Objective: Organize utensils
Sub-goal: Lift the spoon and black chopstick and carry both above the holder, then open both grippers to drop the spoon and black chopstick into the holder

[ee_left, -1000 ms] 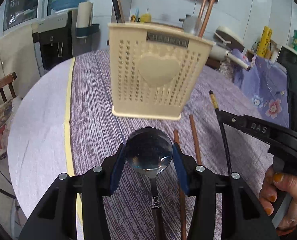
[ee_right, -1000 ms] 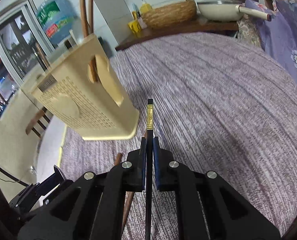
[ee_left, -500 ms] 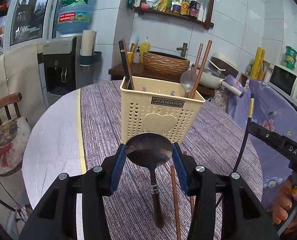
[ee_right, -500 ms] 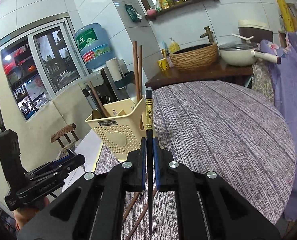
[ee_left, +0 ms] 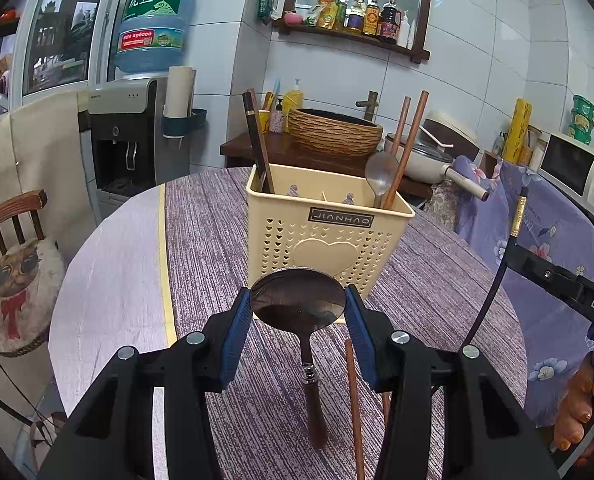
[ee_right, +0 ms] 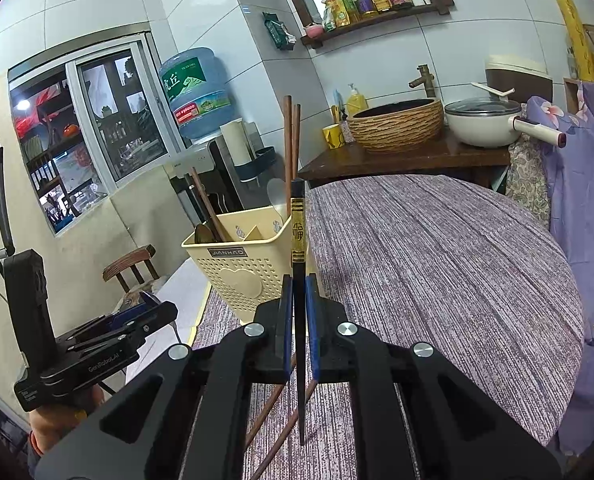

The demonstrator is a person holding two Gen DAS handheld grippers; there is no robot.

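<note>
My left gripper (ee_left: 298, 310) is shut on the bowl of a dark metal spoon (ee_left: 298, 300), whose brown handle hangs down above the table. A cream utensil basket (ee_left: 325, 236) stands just beyond it, holding a spoon, brown chopsticks and a black chopstick. In the right wrist view my right gripper (ee_right: 299, 312) is shut on a black chopstick (ee_right: 298, 224) with a gold band, held upright to the right of the basket (ee_right: 237, 276). Two brown chopsticks (ee_right: 273, 408) lie on the purple cloth below both grippers. The left gripper (ee_right: 137, 316) shows at the lower left of the right wrist view.
The round table (ee_left: 109, 280) carries a purple striped cloth (ee_right: 437, 264). A wooden chair (ee_left: 13, 216) with a cushion stands at the left. A water dispenser (ee_left: 137, 128), a woven bowl (ee_left: 333, 132) and a white pot (ee_right: 485, 120) are behind the table.
Both grippers have risen and tilted up, lifting the spoon and the black chopstick off the cloth. The basket now sits lower and farther off in both views. Little has changed over the last half second.
</note>
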